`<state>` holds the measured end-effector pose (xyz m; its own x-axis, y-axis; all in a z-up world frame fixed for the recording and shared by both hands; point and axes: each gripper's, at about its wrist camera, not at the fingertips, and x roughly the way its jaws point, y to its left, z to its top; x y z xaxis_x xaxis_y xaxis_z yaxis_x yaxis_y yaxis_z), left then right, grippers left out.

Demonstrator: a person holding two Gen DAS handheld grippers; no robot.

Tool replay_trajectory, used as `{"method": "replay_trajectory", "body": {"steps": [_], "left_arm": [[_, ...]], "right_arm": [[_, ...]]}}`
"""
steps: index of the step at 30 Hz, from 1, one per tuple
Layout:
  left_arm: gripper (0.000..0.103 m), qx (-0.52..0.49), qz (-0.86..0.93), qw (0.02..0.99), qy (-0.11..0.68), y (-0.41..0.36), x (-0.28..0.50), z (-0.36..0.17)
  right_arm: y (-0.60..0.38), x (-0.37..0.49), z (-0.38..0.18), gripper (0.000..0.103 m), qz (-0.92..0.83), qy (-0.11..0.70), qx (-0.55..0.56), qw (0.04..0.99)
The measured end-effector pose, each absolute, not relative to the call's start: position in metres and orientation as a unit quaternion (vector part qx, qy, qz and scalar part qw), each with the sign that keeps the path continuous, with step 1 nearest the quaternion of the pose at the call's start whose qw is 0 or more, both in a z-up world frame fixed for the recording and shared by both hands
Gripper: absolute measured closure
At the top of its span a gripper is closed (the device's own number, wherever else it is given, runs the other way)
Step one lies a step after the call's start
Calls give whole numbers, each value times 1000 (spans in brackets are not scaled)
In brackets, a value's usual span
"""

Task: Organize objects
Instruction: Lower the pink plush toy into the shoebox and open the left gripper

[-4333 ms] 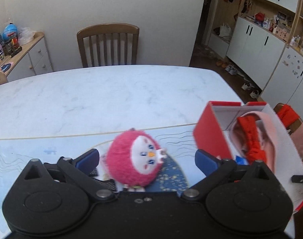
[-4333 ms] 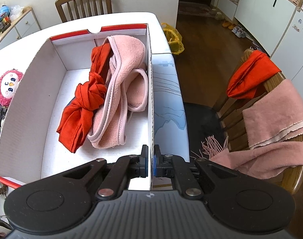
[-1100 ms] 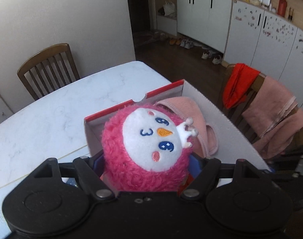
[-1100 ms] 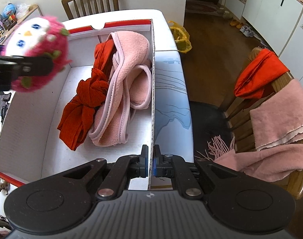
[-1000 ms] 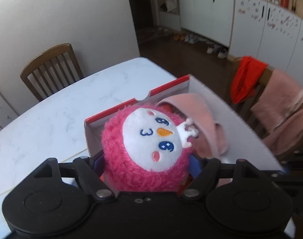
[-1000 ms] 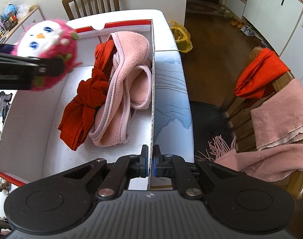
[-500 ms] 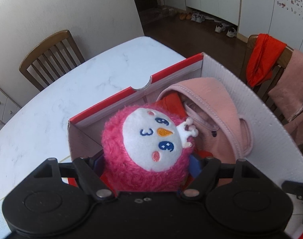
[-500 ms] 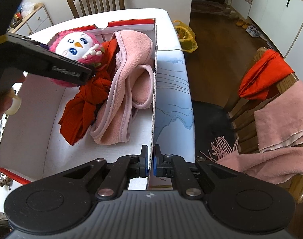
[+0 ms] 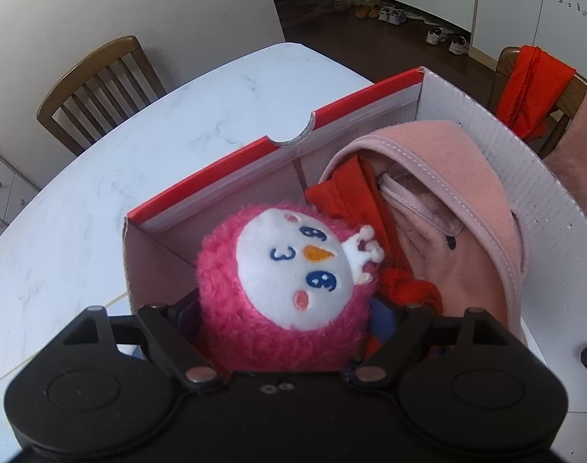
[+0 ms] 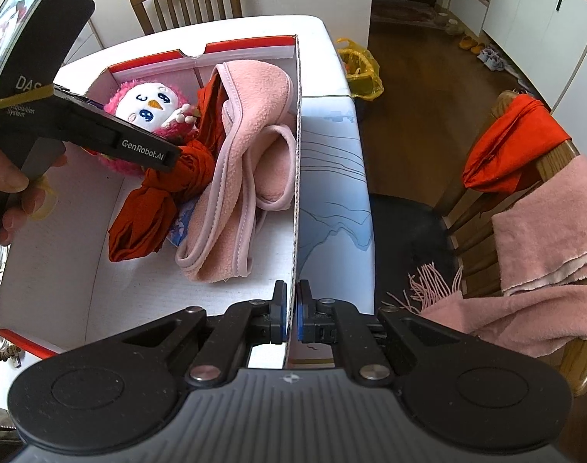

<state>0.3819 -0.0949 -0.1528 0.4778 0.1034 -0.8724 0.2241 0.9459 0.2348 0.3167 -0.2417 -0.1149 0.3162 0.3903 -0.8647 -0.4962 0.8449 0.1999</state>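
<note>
A pink plush toy (image 9: 281,281) with a white face sits low in the back left corner of the white, red-rimmed box (image 9: 224,177), against a red cloth (image 9: 351,193) and a pink fleece (image 9: 467,200). My left gripper (image 9: 285,316) straddles the toy; its jaws are opening and the toy lies tipped and loose between them. In the right wrist view the toy (image 10: 150,104) shows behind the left gripper's finger (image 10: 139,146). My right gripper (image 10: 291,308) is shut on the box's right wall (image 10: 296,193) near its front end.
The box stands on a marble table (image 9: 100,193). A wooden chair (image 9: 96,88) stands at the far side. To the right another chair carries a red cloth (image 10: 513,142) and a pink scarf (image 10: 544,223). A yellow bag (image 10: 359,69) lies on the floor.
The left gripper came down over the box and lowered the plush toy into its back left corner. The toy has tipped between the jaws. The right gripper kept still.
</note>
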Motion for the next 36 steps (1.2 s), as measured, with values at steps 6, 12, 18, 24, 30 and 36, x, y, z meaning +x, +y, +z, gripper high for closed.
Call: {"method": "replay_trajectory", "body": {"steps": [6, 12, 18, 24, 30, 36], "left_arm": [[15, 152, -41, 847, 508, -90, 379, -149], [12, 142, -49, 853, 499, -88, 375, -140], [10, 115, -66, 861, 490, -83, 368, -126], [8, 100, -83, 871, 474, -81, 355, -109], [6, 74, -93, 881, 458, -75, 341, -87], [4, 54, -100, 891, 440, -60, 325, -70]], "right_arm": [[-242, 316, -115, 99, 272, 518, -51, 809], [-242, 316, -115, 99, 272, 518, -52, 809], [-242, 314, -114, 99, 272, 517, -55, 810], [-241, 314, -113, 99, 269, 518, -54, 810], [-240, 314, -113, 99, 267, 516, -60, 812], [-238, 315, -114, 99, 266, 516, -64, 812]]}}
